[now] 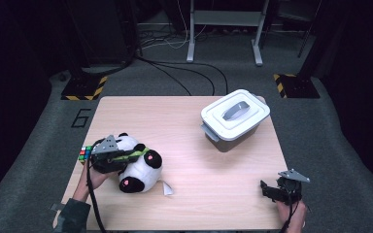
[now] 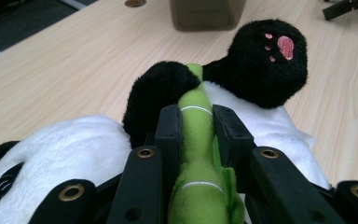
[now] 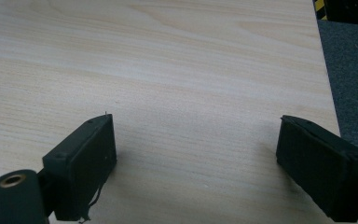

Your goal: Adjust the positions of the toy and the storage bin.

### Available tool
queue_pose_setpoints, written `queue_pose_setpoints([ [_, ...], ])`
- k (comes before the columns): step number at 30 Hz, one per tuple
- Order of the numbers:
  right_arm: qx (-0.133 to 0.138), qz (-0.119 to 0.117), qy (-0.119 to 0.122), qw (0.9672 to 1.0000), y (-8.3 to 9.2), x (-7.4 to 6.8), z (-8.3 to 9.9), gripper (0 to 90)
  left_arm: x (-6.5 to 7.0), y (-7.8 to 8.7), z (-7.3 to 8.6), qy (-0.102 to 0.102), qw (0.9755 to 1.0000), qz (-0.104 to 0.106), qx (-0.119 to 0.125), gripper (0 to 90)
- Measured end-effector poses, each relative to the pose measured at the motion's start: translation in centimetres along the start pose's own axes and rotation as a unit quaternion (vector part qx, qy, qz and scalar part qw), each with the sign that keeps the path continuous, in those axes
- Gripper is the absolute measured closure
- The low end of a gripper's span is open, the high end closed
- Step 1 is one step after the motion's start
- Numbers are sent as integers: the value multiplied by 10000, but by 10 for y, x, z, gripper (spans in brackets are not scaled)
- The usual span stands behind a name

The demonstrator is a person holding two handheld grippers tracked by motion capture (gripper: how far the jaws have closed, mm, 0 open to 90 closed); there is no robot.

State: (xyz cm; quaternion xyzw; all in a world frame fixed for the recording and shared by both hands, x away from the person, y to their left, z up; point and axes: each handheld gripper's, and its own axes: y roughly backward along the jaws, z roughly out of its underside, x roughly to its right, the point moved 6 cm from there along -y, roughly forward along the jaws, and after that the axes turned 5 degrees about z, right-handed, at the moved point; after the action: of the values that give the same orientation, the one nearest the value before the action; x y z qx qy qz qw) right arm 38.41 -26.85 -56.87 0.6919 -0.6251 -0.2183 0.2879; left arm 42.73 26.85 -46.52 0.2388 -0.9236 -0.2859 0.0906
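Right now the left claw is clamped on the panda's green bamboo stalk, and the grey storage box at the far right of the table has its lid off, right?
Not quite. The left claw is indeed clamped on the panda toy's green bamboo stalk, as the left gripper view shows. But the grey storage box has its white lid on, with the handle lying flat on top, as the high view shows.

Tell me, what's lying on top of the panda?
A green plush stalk lies along the panda, and the left gripper has its fingers shut on it. The gripper's body covers part of the panda's head from above. Its underside is hidden against the table.
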Motion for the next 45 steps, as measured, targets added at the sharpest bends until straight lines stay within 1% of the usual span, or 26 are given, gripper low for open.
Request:
queue_pose_setpoints([
  [2, -2, -3, 18, 10000, 0, 0, 0, 111, -4, -1, 12, 111, 9999, 42, -24, 736],
  [4, -2, -3, 16, 10000, 0, 0, 0, 112, -6, 1, 18, 243, 9995, 139, 170, 736],
  [8, -3, 5, 1, 10000, 0, 0, 0, 112, -3, -2, 16, 253, 9996, -62, 120, 717],
  [9, 0, -2, 22, 10000, 0, 0, 0, 111, -3, -1, 15, 305, 9994, -159, 68, 676],
  [11, -1, 2, 9, 10000, 0, 0, 0, 112, -4, 1, 12, 363, 9990, -256, 113, 481],
  [12, -1, 2, 9, 10000, 0, 0, 0, 112, -4, 5, 10, 377, 9987, -306, 160, 481],
  [13, -1, -4, 23, 10000, 0, 0, 0, 112, -4, 10, 7, 393, 9981, -386, 273, 403],
  [14, -12, 5, -11, 10000, 0, 0, 0, 111, -1, 22, 3, 449, 9964, -550, 465, 289],
  [15, -4, 3, -2, 10000, 0, 0, 0, 111, 1, 29, 2, 437, 9959, -585, 524, 252],
  [18, -2, 3, 4, 10000, 0, 0, 0, 111, 7, 51, 3, 474, 9925, -817, 773, 201],
  [19, -2, 3, 4, 10000, 0, 0, 0, 111, 7, 51, 3, 474, 9925, -817, 773, 195],
  [20, -4, 9, 1, 10000, 0, 0, 0, 110, 9, 63, 8, 529, 9901, -988, 841, 182],
  [22, -3, 9, 6, 10000, 0, 0, 0, 111, 11, 69, 12, 557, 9892, -1078, 828, 156],
  [24, -22, 32, -6, 10000, 0, -1, 0, 108, 12, 78, 22, 643, 9857, -1314, 833, 154],
  [25, -4, 27, 56, 10000, 0, -1, -1, 107, 11, 85, 37, 718, 9831, -1538, 686, 153],
  [26, -19, 25, 87, 10000, 0, -2, -1, 102, 11, 85, 37, 718, 9831, -1538, 686, 153],
  [27, -19, 25, 87, 10000, 0, -2, -1, 102, 10, 88, 45, 799, 9807, -1664, 649, 153],
  [28, -58, 7, 149, 9999, 0, -3, -1, 83, 7, 92, 61, 980, 9761, -1858, 562, 155],
  [29, -58, 7, 149, 9999, 0, -3, -1, 83, 7, 92, 61, 980, 9761, -1858, 562, 155],
  [31, -28, -242, 33, 9997, 2, -9, -3, 72, 4, 90, 87, 1259, 9709, -2009, 347, 154],
  [35, 34, -366, 261, 9990, 5, -28, -12, 73, 0, 76, 113, 1436, 9661, -2146, -5, 130],
  [37, 70, -440, 303, 9985, 6, -33, -15, 73, 0, 73, 118, 1445, 9659, -2143, -124, 106],
  [39, 153, -616, 427, 9971, 8, -49, -25, 73, -1, 62, 130, 1470, 9646, -2170, -298, 94],
  [41, 181, -691, 449, 9964, 9, -55, -29, 72, -1, 60, 133, 1509, 9639, -2174, -300, 85],
  [42, 206, -867, 535, 9946, 11, -66, -36, 69, -2, 56, 138, 1588, 9636, -2129, -311, 85],
  [45, 255, -1023, 725, 9918, 13, -81, -45, 64, -3, 51, 143, 1617, 9648, -2049, -330, 84],
])
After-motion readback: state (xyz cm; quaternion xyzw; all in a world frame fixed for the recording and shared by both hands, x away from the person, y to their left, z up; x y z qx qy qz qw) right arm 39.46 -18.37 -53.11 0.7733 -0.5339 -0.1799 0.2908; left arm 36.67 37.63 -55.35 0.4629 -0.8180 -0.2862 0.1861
